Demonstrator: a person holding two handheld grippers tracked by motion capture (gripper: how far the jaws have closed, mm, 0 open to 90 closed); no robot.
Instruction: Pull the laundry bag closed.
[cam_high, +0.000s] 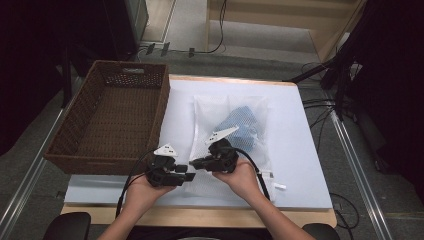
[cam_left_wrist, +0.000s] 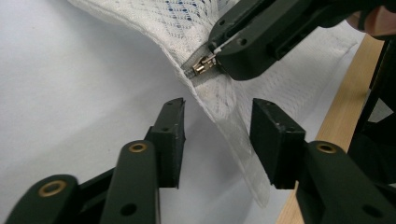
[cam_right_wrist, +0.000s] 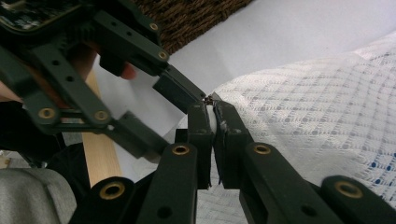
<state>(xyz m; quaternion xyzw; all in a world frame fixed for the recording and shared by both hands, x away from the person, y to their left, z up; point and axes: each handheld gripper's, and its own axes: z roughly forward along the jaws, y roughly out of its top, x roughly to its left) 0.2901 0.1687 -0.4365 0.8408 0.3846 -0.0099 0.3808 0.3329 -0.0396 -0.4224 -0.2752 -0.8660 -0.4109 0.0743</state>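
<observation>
Straddling mesh bag (cam_left_wrist: 224, 100) edge, left hand-held gripper (cam_left_wrist: 217, 140)

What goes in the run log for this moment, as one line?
right tongs: shut on zipper pull of white mesh laundry bag | left tongs: open, straddling bag edge | blue cloth: inside bag | wicker basket: empty

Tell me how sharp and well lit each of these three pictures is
High view: the table is evenly bright, the room's edges fall to black, detail is soft. Left gripper view: the zipper pull is crisp, with a soft shadow under the mesh bag. Right gripper view: the right tool is fairly sharp, while the left tool and wicker basket blur.
</observation>
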